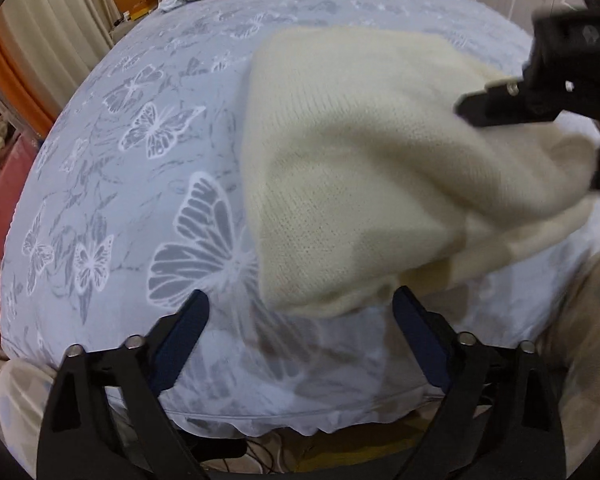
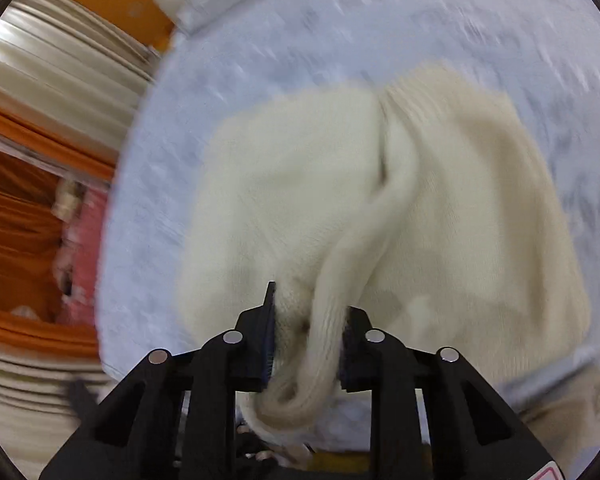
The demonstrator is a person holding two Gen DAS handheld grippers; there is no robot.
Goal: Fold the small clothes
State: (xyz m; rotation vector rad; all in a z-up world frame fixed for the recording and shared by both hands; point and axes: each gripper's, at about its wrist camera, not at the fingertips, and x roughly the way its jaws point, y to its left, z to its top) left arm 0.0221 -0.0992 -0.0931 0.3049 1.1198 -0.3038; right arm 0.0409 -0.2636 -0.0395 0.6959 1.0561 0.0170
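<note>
A cream knitted sweater (image 1: pixel 340 168) is spread on the bed (image 1: pixel 140 160), over a pale blue bedsheet printed with butterflies, and is partly raised off it. In the right wrist view a bunched edge of the sweater (image 2: pixel 340 208) is clamped between the closed fingers of the right gripper (image 2: pixel 308 340), and the fabric is drawn up from the bed toward the camera. The left gripper (image 1: pixel 300 308) is held released, its fingers spread wide just beside the near hem, with nothing between them. No neat folded shape is seen yet: the garment is loose and creased, with one ridge running through its middle. The task is judged to be at an early stage, with a first fold perhaps being made; the remaining folds and the final flattening are left to be done.
</note>
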